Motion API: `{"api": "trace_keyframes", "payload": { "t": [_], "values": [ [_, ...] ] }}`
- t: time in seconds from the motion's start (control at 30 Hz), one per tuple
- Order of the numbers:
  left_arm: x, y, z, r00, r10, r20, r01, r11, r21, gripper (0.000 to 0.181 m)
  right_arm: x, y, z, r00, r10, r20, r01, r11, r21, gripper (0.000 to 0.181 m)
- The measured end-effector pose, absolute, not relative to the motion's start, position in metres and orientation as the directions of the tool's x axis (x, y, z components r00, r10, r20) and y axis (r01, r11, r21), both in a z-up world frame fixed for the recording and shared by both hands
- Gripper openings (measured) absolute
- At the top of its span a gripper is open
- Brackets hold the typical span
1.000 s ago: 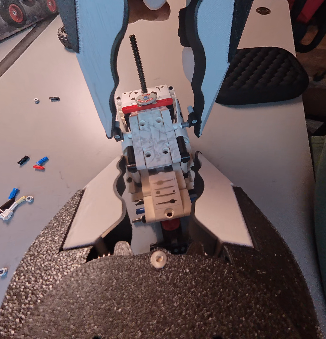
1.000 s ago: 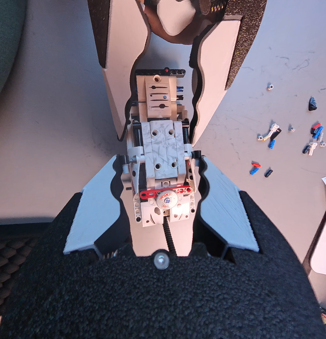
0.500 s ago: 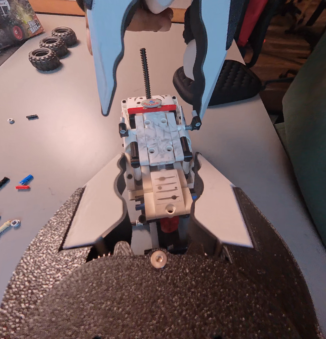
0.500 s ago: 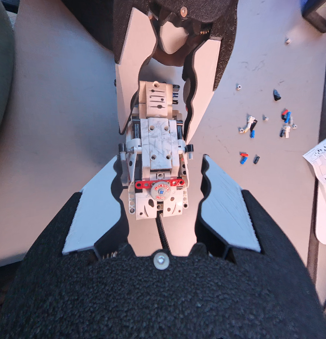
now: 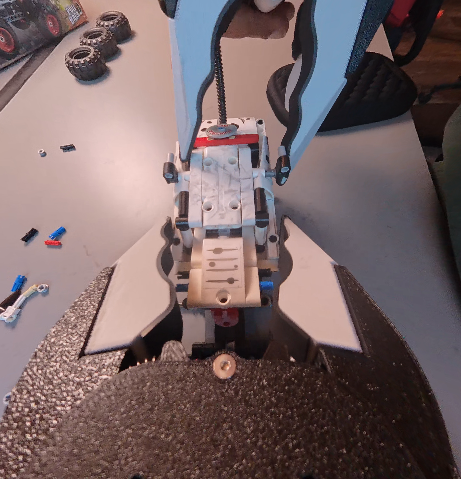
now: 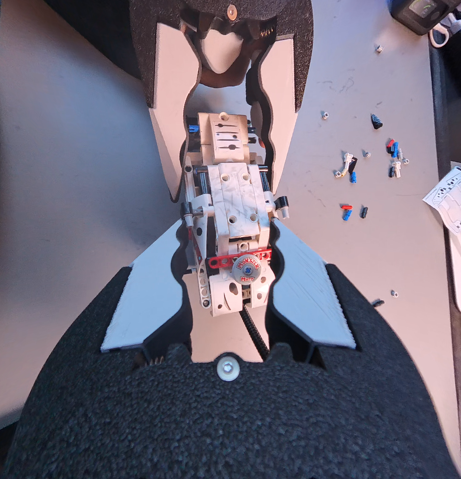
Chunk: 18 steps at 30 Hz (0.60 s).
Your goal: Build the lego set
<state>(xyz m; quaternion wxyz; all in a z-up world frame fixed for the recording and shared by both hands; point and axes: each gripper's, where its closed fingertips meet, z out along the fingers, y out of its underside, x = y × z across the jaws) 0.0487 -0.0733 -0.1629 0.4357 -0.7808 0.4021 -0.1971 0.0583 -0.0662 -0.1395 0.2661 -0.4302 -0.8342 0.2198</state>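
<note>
Left gripper (image 5: 225, 269) jaws clamped on lego truck body (image 5: 222, 199); right gripper (image 6: 228, 261) jaws apart round its rear w/o gripping. Best re-grip squarely, clear of black tail (image 6: 252, 330).

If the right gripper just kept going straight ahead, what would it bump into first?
Probably the white lego model already between its fingers; beyond that, the left gripper facing it from the model's far end.

glossy plastic lego model (image 5: 221, 197); matt, seemingly smooth table (image 5: 94, 155).
</note>
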Motion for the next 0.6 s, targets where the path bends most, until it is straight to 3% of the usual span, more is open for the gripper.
{"api": "trace_keyframes", "payload": {
  "t": [0.6],
  "values": [
    [0.055,-0.078,-0.162,0.571,-0.820,-0.030,-0.435,-0.271,-0.859,0.080,0.070,-0.071,-0.135,-0.453,0.842,0.292,0.549,0.521,-0.654,0.056]
  ]
}}
